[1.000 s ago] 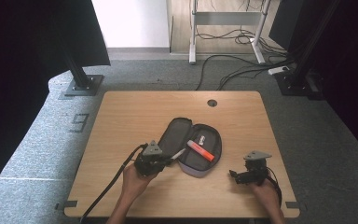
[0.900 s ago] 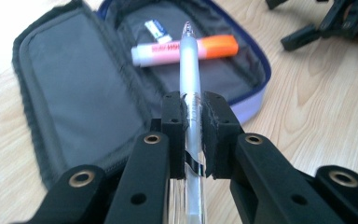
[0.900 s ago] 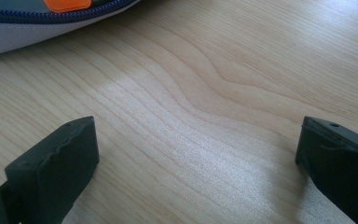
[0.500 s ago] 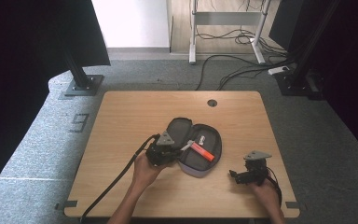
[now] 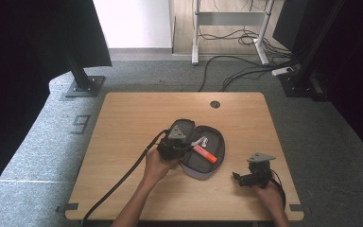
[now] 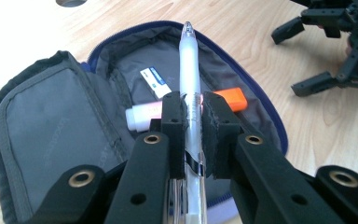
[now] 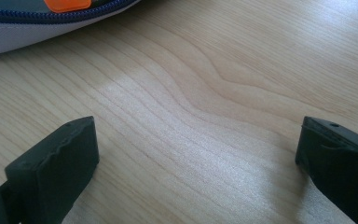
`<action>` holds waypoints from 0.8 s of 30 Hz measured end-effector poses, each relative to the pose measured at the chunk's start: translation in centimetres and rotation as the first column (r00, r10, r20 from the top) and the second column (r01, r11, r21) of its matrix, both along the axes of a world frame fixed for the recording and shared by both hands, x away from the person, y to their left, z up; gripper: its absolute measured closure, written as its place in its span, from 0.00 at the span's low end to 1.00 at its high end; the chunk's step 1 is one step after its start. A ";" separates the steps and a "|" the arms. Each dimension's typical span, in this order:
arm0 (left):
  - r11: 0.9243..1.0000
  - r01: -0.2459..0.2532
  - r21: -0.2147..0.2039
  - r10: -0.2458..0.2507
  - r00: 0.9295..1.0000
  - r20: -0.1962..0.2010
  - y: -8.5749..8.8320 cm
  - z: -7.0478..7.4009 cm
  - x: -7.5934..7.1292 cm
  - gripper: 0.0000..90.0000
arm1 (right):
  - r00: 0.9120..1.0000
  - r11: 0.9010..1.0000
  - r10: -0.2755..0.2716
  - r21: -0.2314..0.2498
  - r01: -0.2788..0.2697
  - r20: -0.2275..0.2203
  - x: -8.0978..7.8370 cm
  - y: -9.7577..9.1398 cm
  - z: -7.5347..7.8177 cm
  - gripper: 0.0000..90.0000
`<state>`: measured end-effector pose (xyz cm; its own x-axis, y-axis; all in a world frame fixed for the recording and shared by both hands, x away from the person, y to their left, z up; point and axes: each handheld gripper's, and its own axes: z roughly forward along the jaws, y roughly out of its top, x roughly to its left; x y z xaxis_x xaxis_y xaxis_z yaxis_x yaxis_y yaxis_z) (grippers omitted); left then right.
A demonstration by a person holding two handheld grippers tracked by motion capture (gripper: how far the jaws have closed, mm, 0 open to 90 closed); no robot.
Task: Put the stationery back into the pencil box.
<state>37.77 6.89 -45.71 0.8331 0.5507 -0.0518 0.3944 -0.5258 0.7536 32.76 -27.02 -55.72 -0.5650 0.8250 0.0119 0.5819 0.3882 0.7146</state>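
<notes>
Pen was clamped between the left gripper's pads, its clear barrel pointing away over the open case.

High view: case lay open near the middle of the table, lid flap up at its far-left end. Left gripper sat over the case's left edge, held by the left hand, cable trailing off toward the table's near edge. Orange marker lay inside the case. Right gripper rested on the table to the right of the case, well apart from it, in the right hand.

Left gripper view: jaws narrow, gripping the pen at mid-barrel, tip above the case's far rim. Under the pen, inside the case: orange marker, a pale pink tube, a white eraser. Right gripper showed beyond the case's right side, on bare wood.

Right gripper view: jaws wide, nothing between them, just table. Case edge with a blue zip sat at the top left, orange marker peeking over it.
</notes>
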 end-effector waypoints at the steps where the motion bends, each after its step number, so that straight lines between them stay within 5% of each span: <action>1: 1.000 -0.003 0.004 0.003 1.000 0.000 -0.3 -0.1 0.2 0.89 | 1.000 1.000 0.000 0.000 0.000 0.000 0.0 0.0 0.0 0.00; 24: 0.999 -0.011 0.031 0.012 0.999 -0.034 -4.1 -2.0 3.4 0.88 | 1.000 1.000 0.002 -0.001 -0.002 0.001 0.0 0.0 0.0 0.00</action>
<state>41.17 2.76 -47.68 0.8248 0.5620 -0.0626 0.4256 -0.5441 0.7231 32.77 -27.04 -55.72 -0.5669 0.8237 0.0103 0.5801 0.3903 0.7149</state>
